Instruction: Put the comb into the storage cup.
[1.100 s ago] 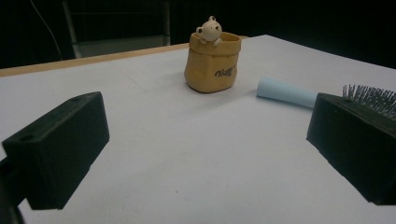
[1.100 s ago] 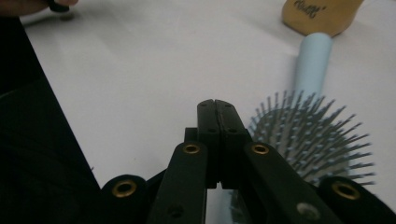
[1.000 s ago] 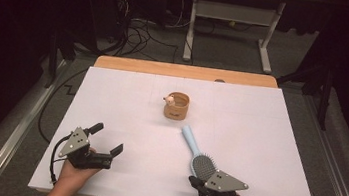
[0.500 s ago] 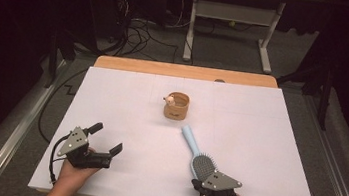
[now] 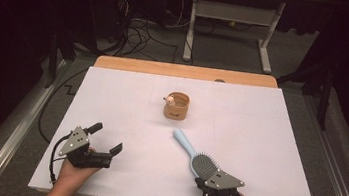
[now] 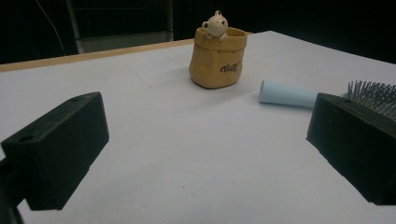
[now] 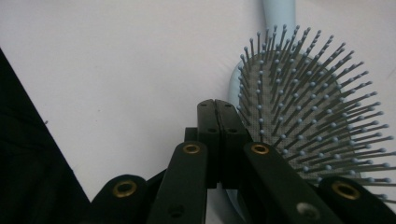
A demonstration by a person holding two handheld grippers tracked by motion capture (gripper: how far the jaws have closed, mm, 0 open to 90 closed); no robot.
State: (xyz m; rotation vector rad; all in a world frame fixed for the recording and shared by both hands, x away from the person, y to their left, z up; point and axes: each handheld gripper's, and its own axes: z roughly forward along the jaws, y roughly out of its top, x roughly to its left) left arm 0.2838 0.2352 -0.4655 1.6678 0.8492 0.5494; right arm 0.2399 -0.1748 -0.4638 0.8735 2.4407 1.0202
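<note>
Two hand-held grippers rest near the front edge of the white table [image 5: 111, 100]. The right gripper [image 5: 201, 181] has its jaws fully closed, pad against pad, with nothing clamped between them; in the right gripper view the closed tips [image 7: 217, 109] sit just beside the left rim of the hairbrush [image 7: 303, 107], at the edge of the bristle field. From that view alone, contact between the jaws and the rim cannot be confirmed.

In the high view the hairbrush [image 5: 191, 153] lies flat, bristles up. Its oval head points toward the right gripper and is partly covered by that gripper's grey plate. Its pale blue handle runs diagonally away toward the table centre.

The left gripper [image 5: 105, 143] sits well apart from the brush, at the left front of the table. Its jaws stand wide open and hold nothing.

A small tan pouch-shaped pot [image 5: 176, 105] with a bear figure on its rim stands upright beyond the handle tip, near but not touching it. In the left gripper view the pot [image 6: 217, 58] and the handle end [image 6: 286, 94] appear between the open jaws, farther off.
</note>
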